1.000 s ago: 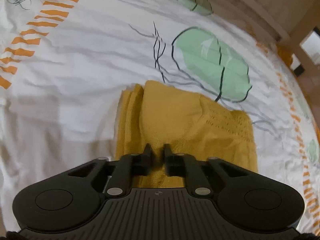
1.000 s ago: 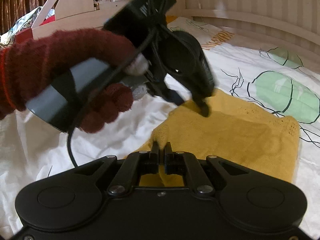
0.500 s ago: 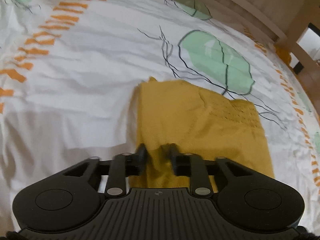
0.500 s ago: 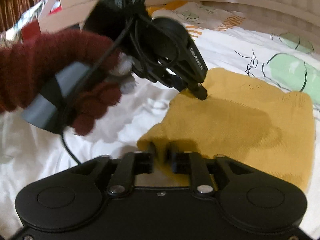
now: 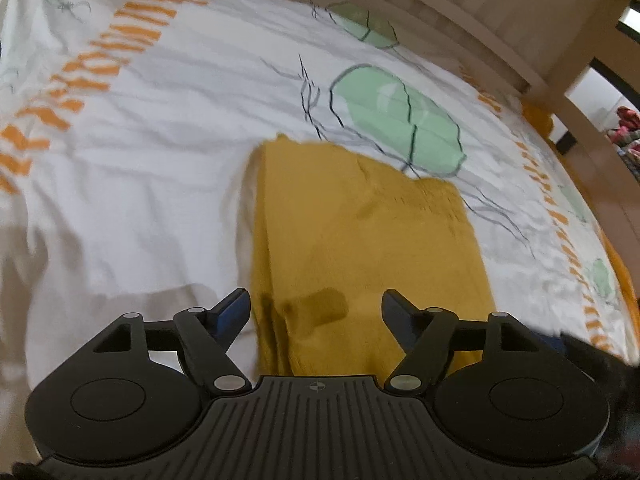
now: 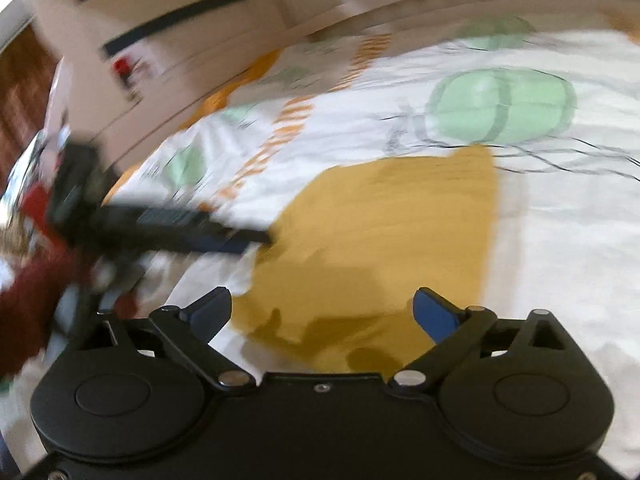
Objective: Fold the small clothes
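- Left wrist view: our left gripper is at the near edge, its jaws spreading apart with nothing pinched between them.
- The yellow cloth lies folded flat on the sheet, running from between the fingers away toward the far side; neither pad presses on it.
- The cloth's left edge shows stacked layers, and a small ridge of folds sits near the left finger.
- A green leaf print on the sheet lies just beyond the cloth's far right corner, and orange dashes run along the far left.
- A wooden bed frame borders the sheet at the far right.
- Right wrist view: this picture is badly blurred.
- Our right gripper is at the near edge, its jaws widening and already far apart, holding nothing.
- The cloth lies on the sheet ahead of the fingers, its near edge rumpled between them; we see no pad on it.
- The left gripper reaches in from the left, its tip at the cloth's left edge; here we cannot tell its state.
- A hand in a dark red glove holds it at the far left.
- A pale cardboard box stands past the bed, upper left.
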Motion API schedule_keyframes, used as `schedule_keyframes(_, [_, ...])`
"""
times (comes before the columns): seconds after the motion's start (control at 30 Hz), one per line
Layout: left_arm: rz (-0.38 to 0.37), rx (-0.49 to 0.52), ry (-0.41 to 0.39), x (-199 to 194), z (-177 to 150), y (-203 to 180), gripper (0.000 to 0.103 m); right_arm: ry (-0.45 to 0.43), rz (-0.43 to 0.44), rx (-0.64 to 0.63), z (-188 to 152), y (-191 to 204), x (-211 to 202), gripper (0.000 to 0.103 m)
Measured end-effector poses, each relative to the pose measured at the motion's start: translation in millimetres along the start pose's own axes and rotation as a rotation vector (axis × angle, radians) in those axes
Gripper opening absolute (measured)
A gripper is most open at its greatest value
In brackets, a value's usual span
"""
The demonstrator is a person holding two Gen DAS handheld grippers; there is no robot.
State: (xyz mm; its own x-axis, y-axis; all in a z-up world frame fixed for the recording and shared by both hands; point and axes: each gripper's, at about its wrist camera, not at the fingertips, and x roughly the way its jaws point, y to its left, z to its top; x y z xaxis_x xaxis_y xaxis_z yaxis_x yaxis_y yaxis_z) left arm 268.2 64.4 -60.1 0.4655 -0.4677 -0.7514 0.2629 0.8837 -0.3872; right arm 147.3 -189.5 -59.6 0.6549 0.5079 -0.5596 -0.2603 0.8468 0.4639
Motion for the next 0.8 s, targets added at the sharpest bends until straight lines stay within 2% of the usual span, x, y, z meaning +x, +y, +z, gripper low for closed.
schedule_keyframes(0.13, [-0.016,-0.016,0.039,2.3,-12.5,-0.9,0.072,-0.032,-0.014,0.138,11.0,-38.2,-1.7,0.102])
schedule_keyframes(0.3, [-0.005,-0.029,0.071,11.8,-19.4,2.5,0.072,-0.019,-0.018,0.249,25.2,-75.8,17.8,0.102])
schedule_keyframes(0.53, [-0.042,-0.054,0.094,29.3,-17.8,2.4,0.073,0.026,0.039,0.286,32.0,-95.9,47.8,0.102])
schedule_keyframes(0.6, [-0.060,-0.057,0.107,36.2,-16.1,0.1,0.077,0.038,0.068,0.303,32.6,-99.8,58.9,0.102])
schedule_keyframes(0.8, [-0.114,-0.081,0.121,51.3,-7.4,-1.7,0.083,0.047,0.138,0.309,42.6,-101.6,80.4,0.103])
